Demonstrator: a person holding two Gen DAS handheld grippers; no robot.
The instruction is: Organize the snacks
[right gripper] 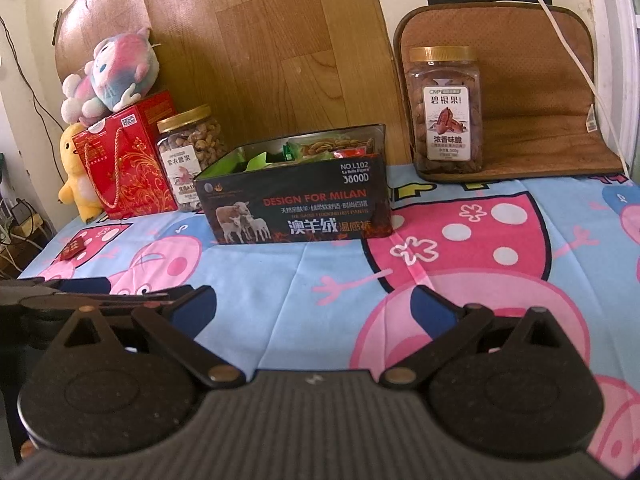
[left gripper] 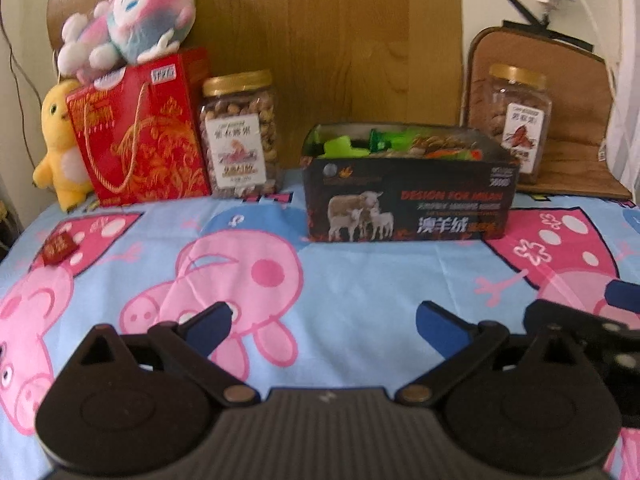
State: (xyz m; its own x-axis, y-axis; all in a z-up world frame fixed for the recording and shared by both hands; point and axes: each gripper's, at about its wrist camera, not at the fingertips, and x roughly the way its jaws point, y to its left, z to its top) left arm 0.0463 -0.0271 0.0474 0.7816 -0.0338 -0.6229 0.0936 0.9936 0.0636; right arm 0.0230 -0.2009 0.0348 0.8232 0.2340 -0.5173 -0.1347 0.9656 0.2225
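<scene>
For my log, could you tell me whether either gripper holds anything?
Nothing: the left gripper and right gripper are both open above the cloth.

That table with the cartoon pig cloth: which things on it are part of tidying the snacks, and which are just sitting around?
Part of the job:
- black box holding snack packets
- small red packet loose on the cloth
- cashew jar
- pecan jar

Just sitting around:
- red gift bag
- yellow plush toy
- pink plush toy
- brown cushion

Left gripper [left gripper: 322,320] and right gripper [right gripper: 314,306] spread wide, side by side.
</scene>
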